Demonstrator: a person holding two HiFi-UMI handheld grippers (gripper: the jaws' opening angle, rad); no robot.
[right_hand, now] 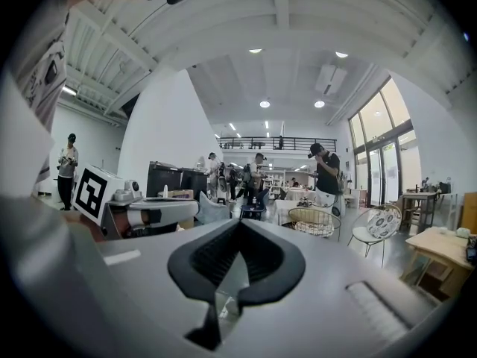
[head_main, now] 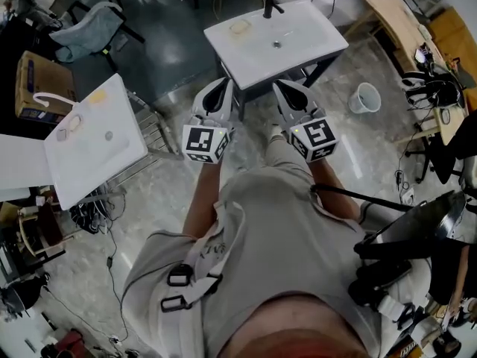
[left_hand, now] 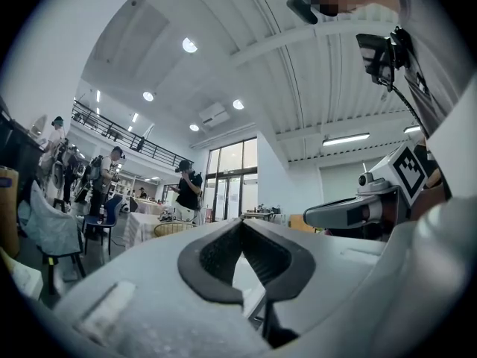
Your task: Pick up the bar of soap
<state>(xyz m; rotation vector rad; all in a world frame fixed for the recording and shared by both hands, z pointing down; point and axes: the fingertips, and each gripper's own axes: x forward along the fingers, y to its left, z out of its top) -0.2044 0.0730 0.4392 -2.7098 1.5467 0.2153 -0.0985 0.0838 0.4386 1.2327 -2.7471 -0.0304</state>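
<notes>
First, our left claw (head_main: 226, 86) and right claw (head_main: 281, 88) sit closed, empty; we should open one wide before reaching the bar of soap (head_main: 240, 27) on the sink (head_main: 313, 43).

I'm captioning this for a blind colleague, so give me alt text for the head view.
Seen from above, a person holds the left gripper and right gripper, both shut and empty, pointed toward a white sink with a black faucet. The bar of soap lies at its far left corner. A white bucket stands on the floor nearby.
</notes>
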